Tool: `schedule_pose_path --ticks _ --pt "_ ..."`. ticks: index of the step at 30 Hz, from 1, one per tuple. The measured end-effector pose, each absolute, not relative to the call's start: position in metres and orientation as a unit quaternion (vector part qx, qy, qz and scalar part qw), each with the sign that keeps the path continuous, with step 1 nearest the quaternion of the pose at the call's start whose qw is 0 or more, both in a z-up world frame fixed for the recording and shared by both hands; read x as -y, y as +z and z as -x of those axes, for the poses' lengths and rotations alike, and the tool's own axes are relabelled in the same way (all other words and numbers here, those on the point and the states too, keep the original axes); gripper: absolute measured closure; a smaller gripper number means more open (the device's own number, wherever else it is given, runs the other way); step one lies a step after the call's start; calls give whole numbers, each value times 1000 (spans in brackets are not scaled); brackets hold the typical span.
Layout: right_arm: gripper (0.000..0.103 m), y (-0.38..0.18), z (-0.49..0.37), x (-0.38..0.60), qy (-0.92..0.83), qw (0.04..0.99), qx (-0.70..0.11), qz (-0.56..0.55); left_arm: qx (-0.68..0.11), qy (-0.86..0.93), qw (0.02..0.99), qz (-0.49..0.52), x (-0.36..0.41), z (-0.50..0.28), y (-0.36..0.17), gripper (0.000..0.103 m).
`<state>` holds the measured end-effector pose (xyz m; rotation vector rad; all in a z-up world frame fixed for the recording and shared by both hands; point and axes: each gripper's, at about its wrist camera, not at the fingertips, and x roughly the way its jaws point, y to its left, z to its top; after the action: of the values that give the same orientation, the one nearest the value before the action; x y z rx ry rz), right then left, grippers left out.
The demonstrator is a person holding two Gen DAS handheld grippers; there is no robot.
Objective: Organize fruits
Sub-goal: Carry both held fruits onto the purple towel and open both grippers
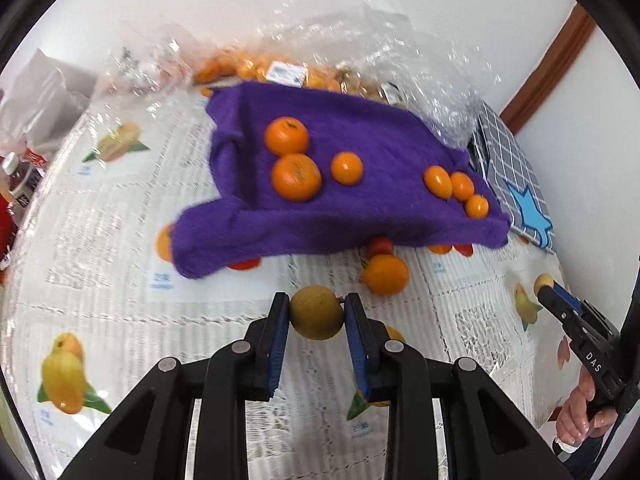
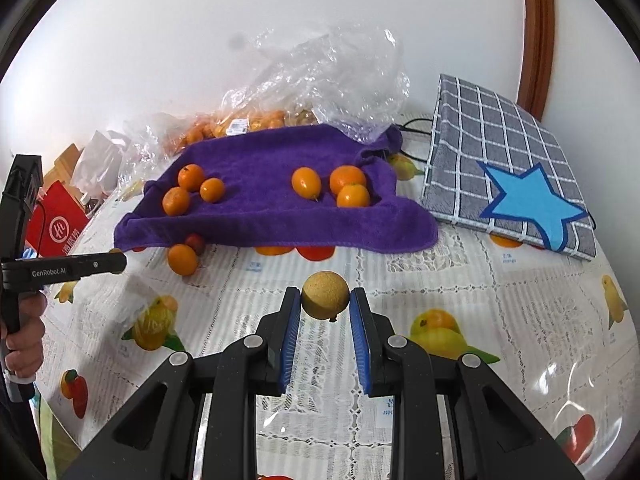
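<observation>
**Two tan fruits aloft, towel dead ahead**

Clamped and carrying on both sides! On the left tool (image 1: pixel 316 308): pads pinched onto the left tan fruit (image 1: pixel 316 320), held clear above the counter (image 1: pixel 120 220). Same story on the right tool (image 2: pixel 325 304): closed around the right tan fruit (image 2: pixel 325 292), snug between the blue pads, with a little stalk hanging beneath.

Straight ahead of both tools, the purple towel (image 1: pixel 360 220), sorted by the look of it. Bigger mandarins (image 1: pixel 296 176) ahead-left of the left tool, small kumquats (image 1: pixel 460 186) ahead-right. Just short of the towel's near hem, a loose orange (image 1: pixel 385 274) on the counter, probably next in line.

Now, to do this well:
- Keep the squeeze light to spare that thin skin.
- Carry forward over the near hem.
- Pick a bare patch apart from both orange clusters.
- Lower right down to the cloth before letting go, or risk a roll off the drooping edge.
</observation>
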<state>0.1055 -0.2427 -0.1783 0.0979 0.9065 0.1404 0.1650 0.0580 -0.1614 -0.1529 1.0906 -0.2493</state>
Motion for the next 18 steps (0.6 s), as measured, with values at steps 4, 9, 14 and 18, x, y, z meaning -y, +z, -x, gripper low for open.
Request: schedule_pose_path --ticks 4,9,14,18 --pt "78 -171 -105 242 67 898 -432 -46 -503 -110 855 67 -65 -167 -147 76" --pt "78 -162 -105 245 64 902 -424 -45 -486 -106 865 67 -70 -168 -130 76" --pt "78 -149 -108 245 63 908 -413 -41 -468 -106 874 69 -71 -171 -114 76" --pt "78 -137 -111 244 63 914 -400 -36 -460 -106 879 72 -70 -173 -105 76"
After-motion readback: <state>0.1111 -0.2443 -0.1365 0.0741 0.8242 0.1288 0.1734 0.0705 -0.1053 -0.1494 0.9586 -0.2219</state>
